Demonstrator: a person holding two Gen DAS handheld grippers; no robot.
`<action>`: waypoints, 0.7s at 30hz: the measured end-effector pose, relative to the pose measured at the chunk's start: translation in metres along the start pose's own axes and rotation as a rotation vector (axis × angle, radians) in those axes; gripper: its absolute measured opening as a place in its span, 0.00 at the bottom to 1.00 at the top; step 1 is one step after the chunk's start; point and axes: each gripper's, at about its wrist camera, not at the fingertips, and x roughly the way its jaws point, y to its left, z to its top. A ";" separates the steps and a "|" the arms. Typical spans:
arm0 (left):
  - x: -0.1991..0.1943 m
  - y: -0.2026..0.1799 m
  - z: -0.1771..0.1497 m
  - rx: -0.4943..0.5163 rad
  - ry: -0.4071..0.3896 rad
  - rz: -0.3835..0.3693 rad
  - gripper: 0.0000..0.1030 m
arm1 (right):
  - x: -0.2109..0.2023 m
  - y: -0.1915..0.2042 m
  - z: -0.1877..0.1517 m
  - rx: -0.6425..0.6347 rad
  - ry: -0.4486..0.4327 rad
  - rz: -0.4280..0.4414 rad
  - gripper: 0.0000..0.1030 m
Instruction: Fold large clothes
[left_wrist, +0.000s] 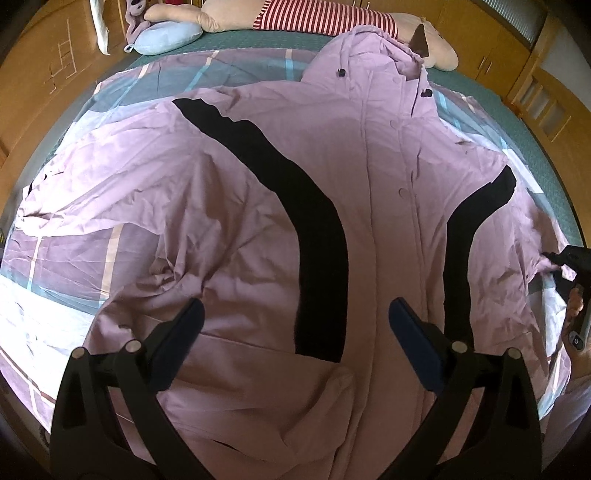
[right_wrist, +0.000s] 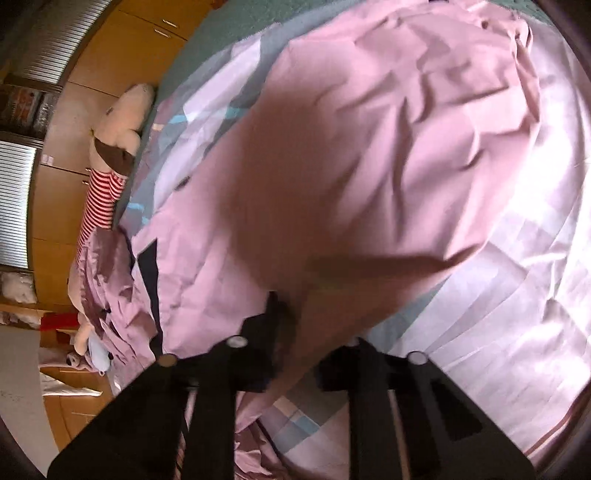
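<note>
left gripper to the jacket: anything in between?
Nothing visible. The left gripper hangs open directly over the pink jacket, bare fabric between its fingers. The right gripper is shut on the jacket's far sleeve edge.

Blurry pink coat (right_wrist: 369, 155) all over the right wrist view, creases hard to make out. Tips of the right gripper (right_wrist: 295, 321) tucked under a fold of that coat, out of sight. In the left wrist view, right gripper (left_wrist: 554, 264) tiny at 3 o'clock, partly cut off by the round edge. Hand (left_wrist: 576, 306) behind it only half seen. Stuffed toy (left_wrist: 295, 14) chopped off at 12 o'clock. Coat's near hem lost below at 6 o'clock.
</note>
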 end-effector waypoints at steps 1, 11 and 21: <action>0.001 0.000 0.000 0.000 0.004 0.000 0.98 | -0.010 -0.004 -0.001 -0.014 -0.022 0.015 0.07; 0.002 0.023 0.000 -0.126 0.006 -0.126 0.98 | -0.008 0.001 0.004 -0.042 -0.003 0.009 0.43; 0.024 0.041 -0.007 -0.279 0.076 -0.232 0.98 | -0.038 -0.017 0.014 0.058 -0.149 0.127 0.05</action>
